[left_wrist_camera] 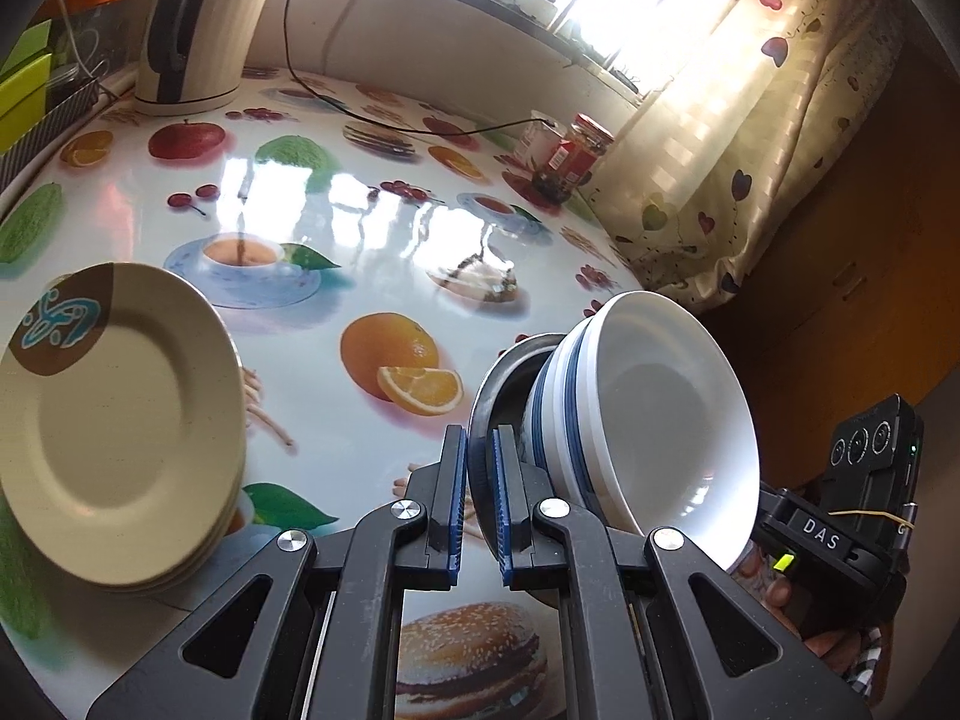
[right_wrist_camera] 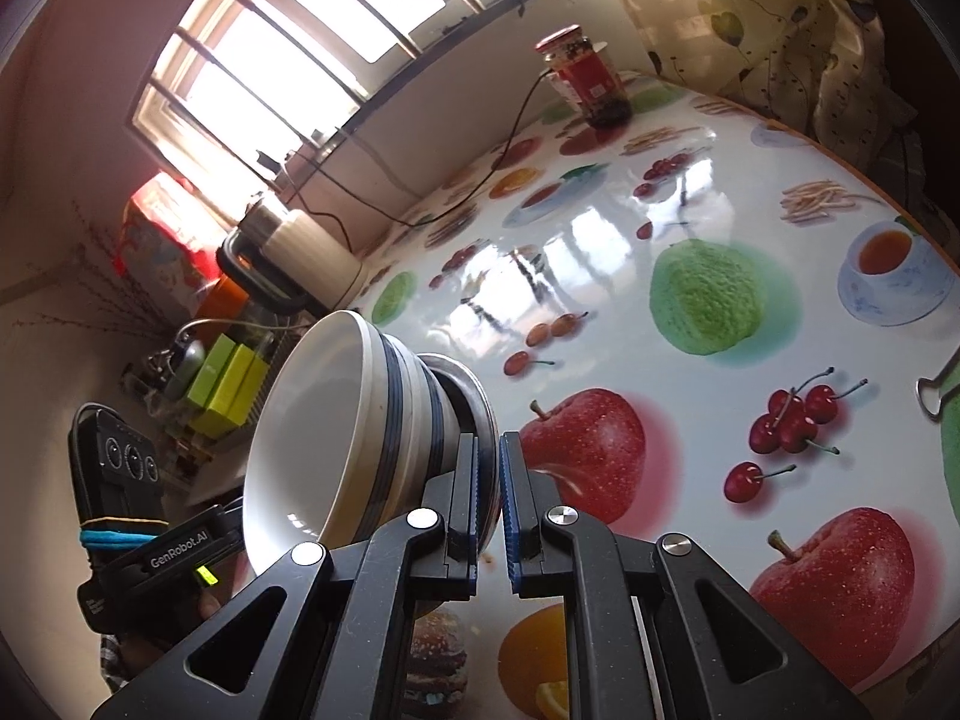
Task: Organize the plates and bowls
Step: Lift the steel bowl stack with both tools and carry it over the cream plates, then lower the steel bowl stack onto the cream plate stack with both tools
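Note:
A white bowl with blue bands [left_wrist_camera: 660, 414] sits nested in a steel bowl [left_wrist_camera: 510, 372]. My left gripper [left_wrist_camera: 479, 450] is shut on the steel bowl's rim from one side. My right gripper [right_wrist_camera: 491, 462] is shut on the rim [right_wrist_camera: 474, 396] from the other side, with the white bowl [right_wrist_camera: 318, 420] to its left. The bowls are tilted and held above the table. A stack of beige plates [left_wrist_camera: 114, 420] with a brown and blue motif lies on the table at the left of the left wrist view.
The round table [left_wrist_camera: 360, 228] has a glossy fruit-print cover. A cream electric kettle [left_wrist_camera: 198, 30] with a black cable stands at the back. A red-lidded jar [left_wrist_camera: 576, 156] stands near the curtain [left_wrist_camera: 750, 138]. Green boxes [right_wrist_camera: 228, 384] lie beside the table.

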Motion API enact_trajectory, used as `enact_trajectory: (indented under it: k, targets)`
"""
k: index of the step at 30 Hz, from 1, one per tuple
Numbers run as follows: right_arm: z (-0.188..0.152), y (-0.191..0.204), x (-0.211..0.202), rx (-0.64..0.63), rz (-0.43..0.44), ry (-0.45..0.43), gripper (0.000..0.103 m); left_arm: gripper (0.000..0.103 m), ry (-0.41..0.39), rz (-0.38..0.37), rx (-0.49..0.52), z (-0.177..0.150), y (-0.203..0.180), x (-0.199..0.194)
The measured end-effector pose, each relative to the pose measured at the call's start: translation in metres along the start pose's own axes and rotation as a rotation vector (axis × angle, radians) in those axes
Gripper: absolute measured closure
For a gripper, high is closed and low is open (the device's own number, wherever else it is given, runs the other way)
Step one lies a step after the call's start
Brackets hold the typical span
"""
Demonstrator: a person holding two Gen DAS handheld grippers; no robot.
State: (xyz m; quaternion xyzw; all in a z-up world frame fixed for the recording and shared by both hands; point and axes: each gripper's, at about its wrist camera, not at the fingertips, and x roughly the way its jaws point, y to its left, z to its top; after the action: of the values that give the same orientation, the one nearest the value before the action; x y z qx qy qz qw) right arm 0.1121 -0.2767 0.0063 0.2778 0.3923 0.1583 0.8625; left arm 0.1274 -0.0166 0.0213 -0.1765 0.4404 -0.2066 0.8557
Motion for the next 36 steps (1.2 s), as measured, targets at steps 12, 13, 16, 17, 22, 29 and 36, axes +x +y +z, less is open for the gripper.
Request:
enact_trajectory:
  k: [12, 13, 16, 17, 22, 29, 36]
  targets:
    - [0.002, 0.026, 0.021, -0.033, 0.02, 0.032, 0.094, 0.096, -0.036, 0.044, -0.044, 0.006, 0.022, -0.018]
    - [0.002, 0.028, 0.023, -0.035, 0.024, 0.036, 0.094, 0.096, -0.04, 0.048, -0.046, 0.007, 0.025, -0.02]
    - [0.002, 0.034, 0.028, -0.043, 0.035, 0.041, 0.094, 0.096, -0.051, 0.063, -0.055, 0.009, 0.03, -0.024]
    - [0.003, 0.037, 0.031, -0.046, 0.036, 0.044, 0.094, 0.096, -0.055, 0.067, -0.059, 0.01, 0.031, -0.026]
    - [0.005, 0.049, 0.041, -0.06, 0.056, 0.057, 0.094, 0.096, -0.076, 0.091, -0.076, 0.013, 0.043, -0.036]
    - [0.007, 0.071, 0.06, -0.094, 0.073, 0.079, 0.094, 0.096, -0.101, 0.124, -0.103, 0.016, 0.063, -0.049]
    - [0.005, 0.089, 0.08, -0.116, 0.098, 0.119, 0.094, 0.096, -0.128, 0.151, -0.135, 0.019, 0.083, -0.065]
